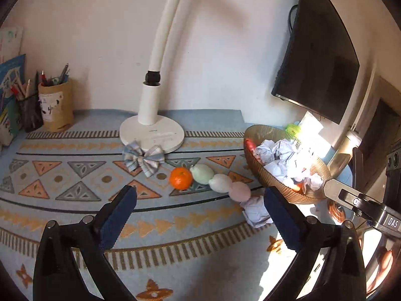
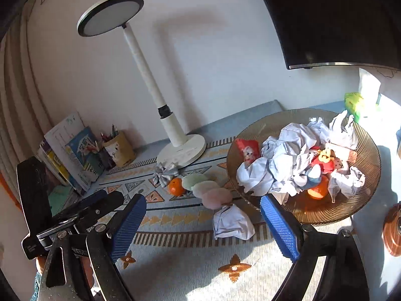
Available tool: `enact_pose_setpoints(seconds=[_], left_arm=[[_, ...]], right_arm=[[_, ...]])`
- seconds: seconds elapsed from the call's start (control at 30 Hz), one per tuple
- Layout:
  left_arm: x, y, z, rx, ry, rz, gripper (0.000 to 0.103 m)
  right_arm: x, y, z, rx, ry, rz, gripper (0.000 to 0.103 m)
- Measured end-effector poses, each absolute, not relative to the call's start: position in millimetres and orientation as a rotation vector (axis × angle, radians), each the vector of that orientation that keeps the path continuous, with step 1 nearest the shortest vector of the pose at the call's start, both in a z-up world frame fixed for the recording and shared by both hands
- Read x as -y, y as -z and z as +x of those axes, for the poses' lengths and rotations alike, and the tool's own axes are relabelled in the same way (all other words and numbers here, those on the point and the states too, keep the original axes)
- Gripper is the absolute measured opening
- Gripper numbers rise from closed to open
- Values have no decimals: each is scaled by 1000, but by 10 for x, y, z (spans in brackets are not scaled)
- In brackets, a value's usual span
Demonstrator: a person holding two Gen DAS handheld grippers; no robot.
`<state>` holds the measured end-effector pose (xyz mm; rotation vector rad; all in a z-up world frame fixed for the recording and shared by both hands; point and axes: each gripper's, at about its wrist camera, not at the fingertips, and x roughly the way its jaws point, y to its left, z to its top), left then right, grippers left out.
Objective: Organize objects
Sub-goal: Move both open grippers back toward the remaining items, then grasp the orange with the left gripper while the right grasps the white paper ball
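Note:
My left gripper [image 1: 200,195] stands open over the patterned mat, with nothing between its blue pads. Beyond it lie an orange [image 1: 181,178] and a row of three pastel balls [image 1: 220,182], green, white and pink, touching one another. A crumpled paper ball [image 1: 255,212] sits by the right pad. My right gripper [image 2: 203,202] is open too, also with nothing in it, and the same paper ball [image 2: 231,222] lies on the mat between its pads. The brown ribbed bowl [image 2: 325,213] holds crumpled papers, a second orange [image 2: 318,189], a small toy figure [image 2: 325,160] and a red packet [image 2: 248,150].
A white desk lamp [image 1: 151,135] stands at the back, a plaid bow [image 1: 143,159] against its base. Pen holders [image 1: 56,105] and books [image 2: 70,150] fill the back left. A dark monitor [image 1: 318,57] hangs at the right; a green pack [image 2: 356,102] lies behind the bowl.

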<state>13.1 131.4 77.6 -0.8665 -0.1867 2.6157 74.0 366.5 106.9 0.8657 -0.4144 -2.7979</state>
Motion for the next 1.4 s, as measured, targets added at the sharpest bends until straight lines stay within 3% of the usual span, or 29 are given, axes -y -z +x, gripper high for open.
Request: enact_pose_setpoints(seconds=[0.13, 0.33, 0.6, 1.03, 1.23, 1.4], left_arm=[[-1052, -479, 150, 131, -2725, -945, 102], [-888, -196, 96, 143, -2747, -1041, 102], [-819, -165, 94, 214, -2762, -1085, 102], [-861, -158, 93, 190, -2757, -1093, 102], [-1114, -334, -158, 19, -2651, -1122, 102], [-1470, -319, -628, -242, -2534, -1066, 97]], right_arm=[[-3351, -711, 642, 383, 2727, 952, 92], [-3386, -355, 484, 493, 2703, 1058, 92], [-3552, -222, 345, 640, 2664, 1173, 92], [-3845, -217, 491, 851, 2751, 1099, 93], [-3838, -169, 357, 832, 2757, 1221, 94], [-3658, -234, 144, 666, 2760, 1264, 94]])
